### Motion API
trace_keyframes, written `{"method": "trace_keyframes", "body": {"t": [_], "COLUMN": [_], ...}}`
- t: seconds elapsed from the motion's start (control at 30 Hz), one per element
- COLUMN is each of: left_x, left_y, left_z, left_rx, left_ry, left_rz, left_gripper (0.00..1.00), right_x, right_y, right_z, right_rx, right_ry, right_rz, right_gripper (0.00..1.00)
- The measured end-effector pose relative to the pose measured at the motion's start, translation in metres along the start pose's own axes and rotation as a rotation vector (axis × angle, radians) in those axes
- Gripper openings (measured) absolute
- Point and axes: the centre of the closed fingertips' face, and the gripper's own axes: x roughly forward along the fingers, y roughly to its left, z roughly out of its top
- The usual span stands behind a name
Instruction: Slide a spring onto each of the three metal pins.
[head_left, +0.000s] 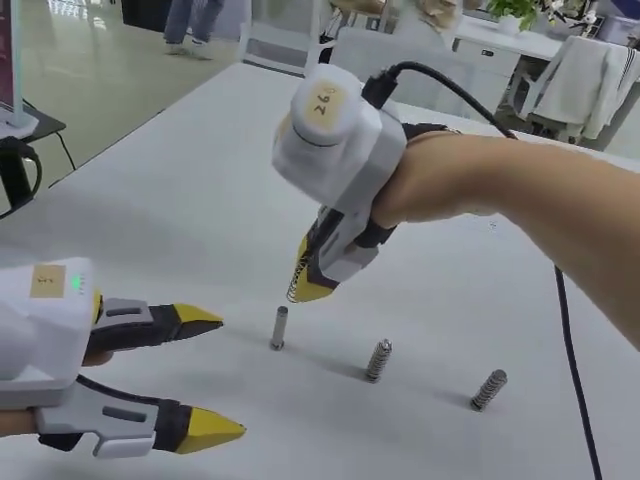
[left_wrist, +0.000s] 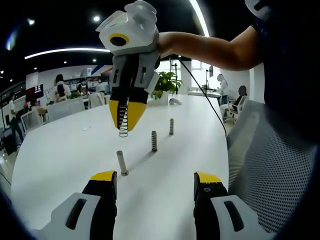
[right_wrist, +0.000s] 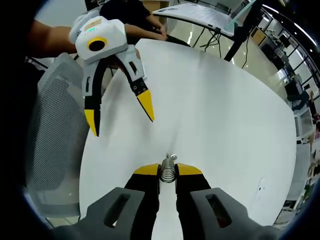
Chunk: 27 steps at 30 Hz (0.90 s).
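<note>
Head view, lower left of frame: L gripper (head_left: 210, 375) sits low over the white counter (head_left: 180, 200). Its jaws are spread wide w/ nothing btwn them, yellow tips pointing right. Just right of its upper tip, the bare pin (head_left: 279, 328) stands upright on the counter. Above it at centre frame, R gripper (head_left: 312, 282) points down w/ jaws closed on a spring (head_left: 296, 280). The spring's lower end hangs close above the pin top, not on it. Further right, toward lower right of frame, the 2nd pin (head_left: 378, 360) and 3rd pin (head_left: 489, 390) each carry a spring round them. A black cable (head_left: 570, 340) runs down the right side.

L gripper view: bare pin (left_wrist: 120, 162) is left of centre, above the wide-open L gripper (left_wrist: 155, 177) at the bottom. R gripper (left_wrist: 125, 117) comes down from the top w/ the spring (left_wrist: 123, 124) sticking out below its tips. 2nd pin (left_wrist: 154, 141) and 3rd pin (left_wrist: 171, 126) sit right of it.

R gripper view: L gripper (right_wrist: 120, 117) is upper left, jaws apart. The spring (right_wrist: 169, 167) is pinched at bottom centre in R gripper (right_wrist: 168, 172).
</note>
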Motion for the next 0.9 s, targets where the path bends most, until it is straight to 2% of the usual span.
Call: {"method": "trace_keyframes", "body": {"t": [0.3, 0.9], "left_x": [0.000, -0.001], "left_y": [-0.001, 0.001], "left_z": [-0.001, -0.001], "left_rx": [-0.002, -0.011], "left_ry": [0.000, -0.003], "left_rz": [0.003, 0.009], "left_gripper": [0.57, 0.55], "right_x": [0.016, 0.029], "right_y": [-0.009, -0.007], "right_z": [-0.004, -0.011], "right_rx": [-0.006, 0.005], "right_ry": [0.032, 0.048], "right_rz": [-0.001, 0.024], "right_gripper": [0.09, 0.09]}}
